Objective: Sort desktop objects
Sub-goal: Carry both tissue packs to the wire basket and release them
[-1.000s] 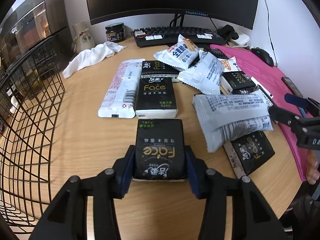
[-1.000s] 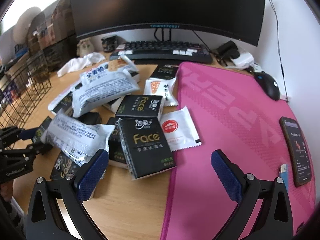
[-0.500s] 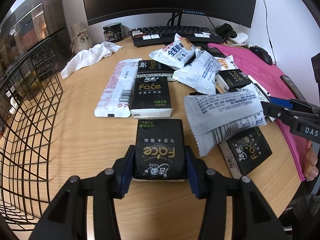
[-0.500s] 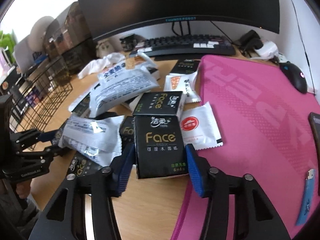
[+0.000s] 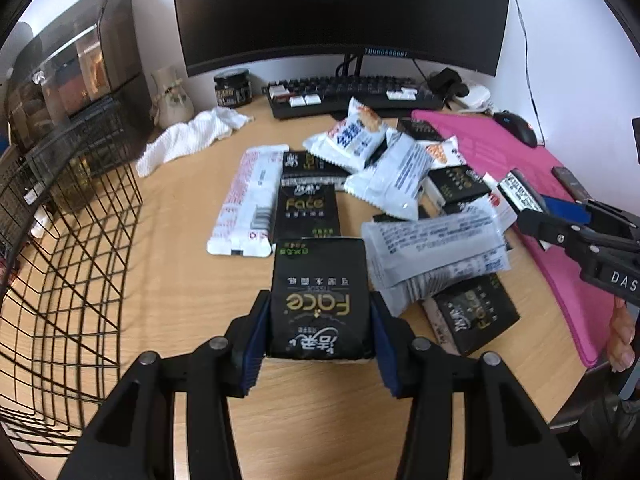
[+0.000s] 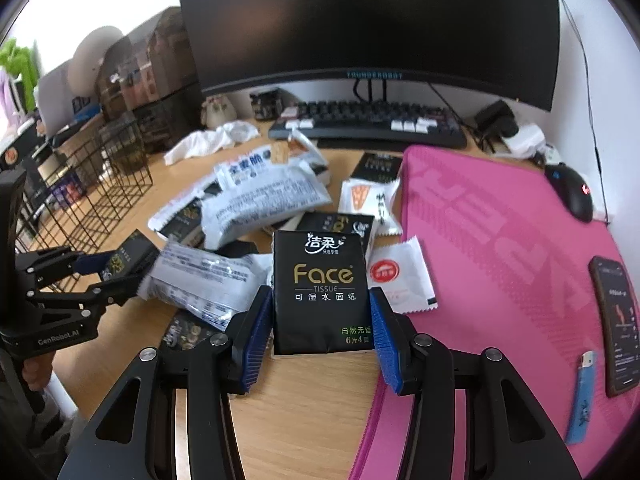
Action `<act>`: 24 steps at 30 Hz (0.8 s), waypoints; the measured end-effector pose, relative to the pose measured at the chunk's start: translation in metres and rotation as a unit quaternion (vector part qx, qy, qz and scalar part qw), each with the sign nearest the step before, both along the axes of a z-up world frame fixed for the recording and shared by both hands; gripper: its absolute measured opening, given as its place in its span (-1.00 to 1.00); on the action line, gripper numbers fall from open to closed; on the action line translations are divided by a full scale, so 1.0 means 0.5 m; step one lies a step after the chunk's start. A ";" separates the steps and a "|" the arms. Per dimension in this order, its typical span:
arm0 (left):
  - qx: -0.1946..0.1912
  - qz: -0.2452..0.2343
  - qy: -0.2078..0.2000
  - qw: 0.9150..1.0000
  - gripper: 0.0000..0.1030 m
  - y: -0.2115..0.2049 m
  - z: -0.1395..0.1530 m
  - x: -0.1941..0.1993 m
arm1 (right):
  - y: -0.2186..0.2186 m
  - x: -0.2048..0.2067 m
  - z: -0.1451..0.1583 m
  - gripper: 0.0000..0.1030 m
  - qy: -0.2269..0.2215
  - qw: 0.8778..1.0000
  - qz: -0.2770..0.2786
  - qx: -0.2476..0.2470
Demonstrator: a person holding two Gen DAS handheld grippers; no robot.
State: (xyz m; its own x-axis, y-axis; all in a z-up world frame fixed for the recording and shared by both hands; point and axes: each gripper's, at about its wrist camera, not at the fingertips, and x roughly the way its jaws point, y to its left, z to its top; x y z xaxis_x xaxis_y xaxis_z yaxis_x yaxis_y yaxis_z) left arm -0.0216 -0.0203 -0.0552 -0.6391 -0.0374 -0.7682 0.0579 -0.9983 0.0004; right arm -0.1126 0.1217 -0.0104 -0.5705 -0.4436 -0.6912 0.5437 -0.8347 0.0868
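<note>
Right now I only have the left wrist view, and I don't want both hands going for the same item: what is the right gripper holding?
Observer: The right gripper is clamped on a black tissue pack, label facing up.
Operator: Is there anything on the mat near it that I can't see?
Observer: A blue lighter lies on the pink mat, just left of a phone.

Both claws: black frames w/ silver screws, ribbed blue pads (image 6: 256,344); left claw (image 6: 120,276) marked "GenRobot.AI" in white.
</note>
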 end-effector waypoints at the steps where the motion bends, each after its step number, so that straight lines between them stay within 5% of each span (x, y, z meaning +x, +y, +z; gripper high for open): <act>1: 0.000 0.000 0.005 1.000 0.02 0.001 0.008 0.004 | 0.001 0.004 0.006 -0.10 0.003 1.000 0.000 -0.002; 10: -0.007 0.020 0.090 0.996 0.02 -0.039 0.167 0.080 | -0.066 0.065 0.105 -0.09 0.045 0.997 0.052 -0.024; 17: -0.013 0.136 0.122 0.983 0.02 -0.227 0.248 0.177 | -0.316 0.129 0.185 -0.09 0.063 0.979 0.188 -0.052; 21: -0.034 0.217 0.101 0.970 0.02 -0.343 0.242 0.222 | -0.465 0.168 0.189 -0.09 0.062 0.965 0.250 -0.053; 24: -0.015 0.237 0.092 0.967 0.02 -0.399 0.227 0.242 | -0.547 0.192 0.177 -0.09 0.050 0.959 0.275 -0.052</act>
State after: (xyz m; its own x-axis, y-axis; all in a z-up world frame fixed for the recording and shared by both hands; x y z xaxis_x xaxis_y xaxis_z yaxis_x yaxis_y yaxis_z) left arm 0.0993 -0.2198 0.0583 -0.6701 -0.3800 -0.6376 0.5114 -0.8589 -0.0256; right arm -0.0165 -0.1516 0.0781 -0.2918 -0.7595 -0.5815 0.9087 -0.4098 0.0793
